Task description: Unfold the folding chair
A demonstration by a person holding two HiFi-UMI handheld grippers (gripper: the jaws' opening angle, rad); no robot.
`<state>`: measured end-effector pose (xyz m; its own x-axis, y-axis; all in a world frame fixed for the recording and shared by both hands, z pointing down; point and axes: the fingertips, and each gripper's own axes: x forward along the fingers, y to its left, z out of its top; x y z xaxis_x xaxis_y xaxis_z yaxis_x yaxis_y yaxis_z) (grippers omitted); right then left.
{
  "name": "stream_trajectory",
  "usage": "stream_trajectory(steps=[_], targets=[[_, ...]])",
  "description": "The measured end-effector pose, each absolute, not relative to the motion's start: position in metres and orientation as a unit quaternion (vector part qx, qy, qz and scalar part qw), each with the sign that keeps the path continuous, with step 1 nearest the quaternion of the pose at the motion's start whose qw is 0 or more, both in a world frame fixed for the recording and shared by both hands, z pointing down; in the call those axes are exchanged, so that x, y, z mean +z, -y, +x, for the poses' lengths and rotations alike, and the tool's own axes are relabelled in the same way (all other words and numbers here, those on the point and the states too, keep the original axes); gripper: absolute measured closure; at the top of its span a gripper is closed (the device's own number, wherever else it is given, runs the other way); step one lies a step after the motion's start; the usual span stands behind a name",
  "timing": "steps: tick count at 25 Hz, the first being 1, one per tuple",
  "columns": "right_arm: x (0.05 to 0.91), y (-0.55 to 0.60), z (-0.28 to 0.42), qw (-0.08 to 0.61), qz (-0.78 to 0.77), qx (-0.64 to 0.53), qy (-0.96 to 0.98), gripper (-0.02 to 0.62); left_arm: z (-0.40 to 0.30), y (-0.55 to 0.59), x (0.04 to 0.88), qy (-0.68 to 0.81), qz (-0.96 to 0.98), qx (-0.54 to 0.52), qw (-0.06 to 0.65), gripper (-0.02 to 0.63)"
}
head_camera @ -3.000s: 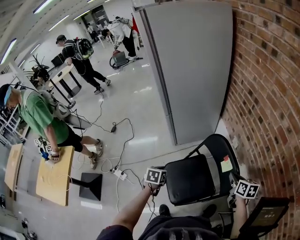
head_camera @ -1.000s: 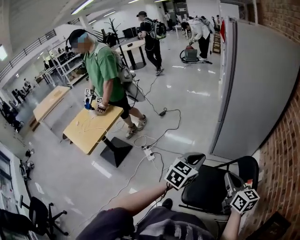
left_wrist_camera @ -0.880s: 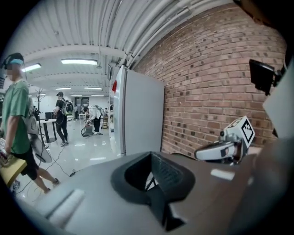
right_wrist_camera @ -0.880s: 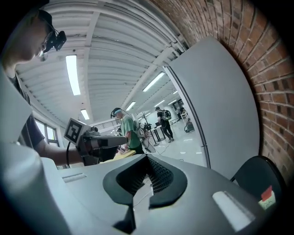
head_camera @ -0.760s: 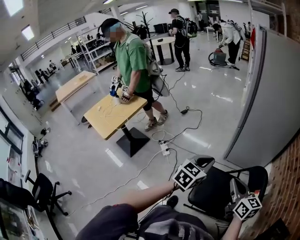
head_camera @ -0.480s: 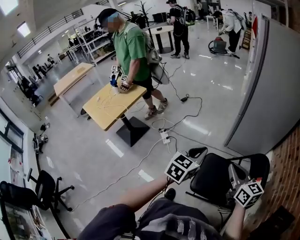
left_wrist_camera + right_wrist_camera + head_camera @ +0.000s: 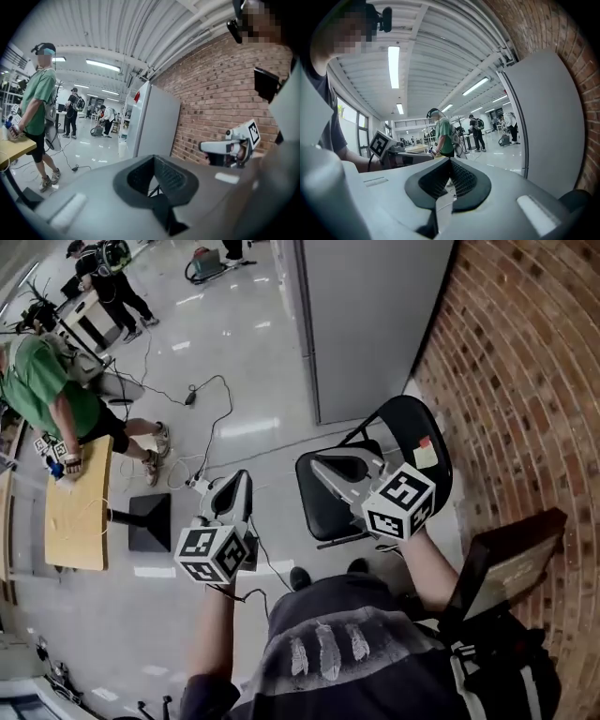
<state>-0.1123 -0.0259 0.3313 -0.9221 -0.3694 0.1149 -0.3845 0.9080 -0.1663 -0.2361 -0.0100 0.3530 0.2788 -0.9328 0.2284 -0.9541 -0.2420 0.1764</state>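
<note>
The black folding chair [image 7: 330, 505] stands unfolded beside the brick wall, seat down, with an orange and yellow sticker on its backrest [image 7: 414, 432]. My right gripper [image 7: 317, 465] hovers over the seat, pointing left, shut and holding nothing. My left gripper [image 7: 240, 482] is to the left of the chair, over the floor, also shut and empty. In the left gripper view the pads [image 7: 166, 176] meet with nothing between them, and the right gripper [image 7: 202, 146] shows ahead. The right gripper view shows its shut pads [image 7: 461, 180] and the left gripper [image 7: 423, 157] across from it.
A brick wall [image 7: 525, 371] runs along the right, with a grey partition [image 7: 366, 315] behind the chair. A brown board [image 7: 506, 563] leans by the wall. Cables and a power strip [image 7: 199, 486] lie on the floor. A person in green [image 7: 42, 390] stands at a wooden table [image 7: 75, 517].
The head view has swung down towards the chair. My left gripper has moved away from the seat's edge to the left. My right gripper has risen and now points across the seat.
</note>
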Motion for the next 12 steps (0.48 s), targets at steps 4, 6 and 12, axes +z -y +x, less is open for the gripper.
stream_trajectory(steps=[4, 6, 12], targets=[[0.326, 0.014, -0.137, 0.07, 0.206, 0.054, 0.975, 0.594, -0.256, 0.011, 0.349, 0.588, 0.795, 0.007, 0.151, 0.604], [0.325, 0.01, -0.147, 0.077, 0.212, 0.051, 0.973, 0.594, -0.262, 0.011, 0.349, 0.577, 0.802, -0.003, 0.155, 0.604], [0.33, -0.002, -0.185, 0.097, 0.221, 0.053, 0.969, 0.594, -0.288, 0.006, 0.357, 0.553, 0.816, -0.018, 0.166, 0.604]])
